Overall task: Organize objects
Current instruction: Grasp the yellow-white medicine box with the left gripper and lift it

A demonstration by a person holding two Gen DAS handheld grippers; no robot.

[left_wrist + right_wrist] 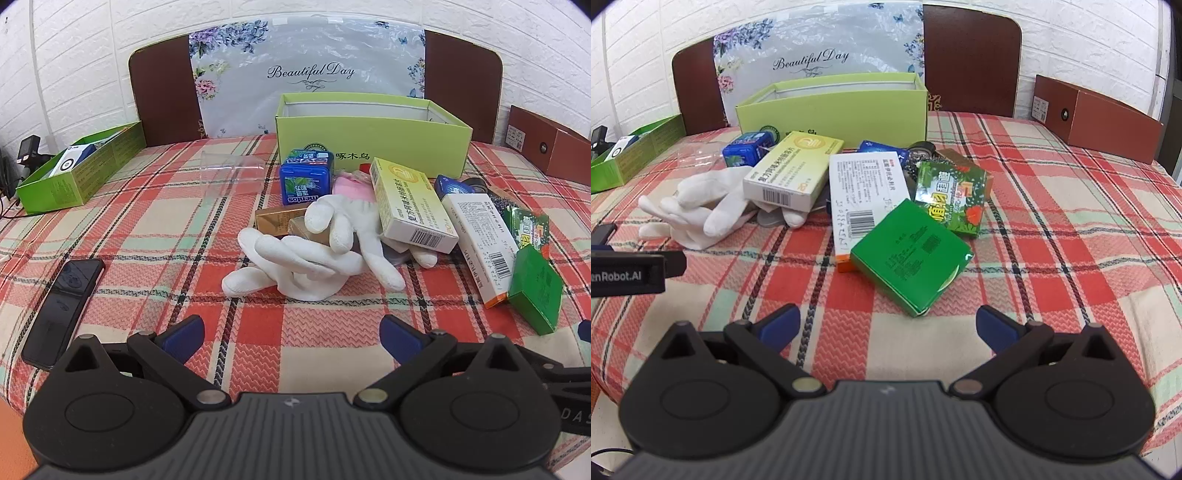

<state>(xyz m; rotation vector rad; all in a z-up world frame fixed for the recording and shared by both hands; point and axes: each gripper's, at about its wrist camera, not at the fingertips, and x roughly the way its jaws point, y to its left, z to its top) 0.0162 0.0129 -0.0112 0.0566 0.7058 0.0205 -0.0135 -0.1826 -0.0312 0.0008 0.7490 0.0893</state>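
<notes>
A pile of objects lies on the plaid cloth before an open lime-green box point(373, 142) point(834, 110). It holds white gloves point(314, 254) point(698, 210), a yellow-white medicine box point(410, 205) point(792, 170), a white-orange medicine box point(480, 240) point(864, 195), a plain green box point(535, 290) point(910, 254), a patterned green box point(953, 197), blue mint tins point(304, 179) point(746, 151) and gold boxes point(284, 221). My left gripper point(291, 332) is open and empty, just short of the gloves. My right gripper point(886, 325) is open and empty, just short of the plain green box.
A black phone point(62, 306) lies at the left. A second green box point(77, 170) with items stands far left. A brown box point(1097, 118) stands at the back right. A clear plastic cup point(232, 177) lies behind the pile. The headboard rises behind.
</notes>
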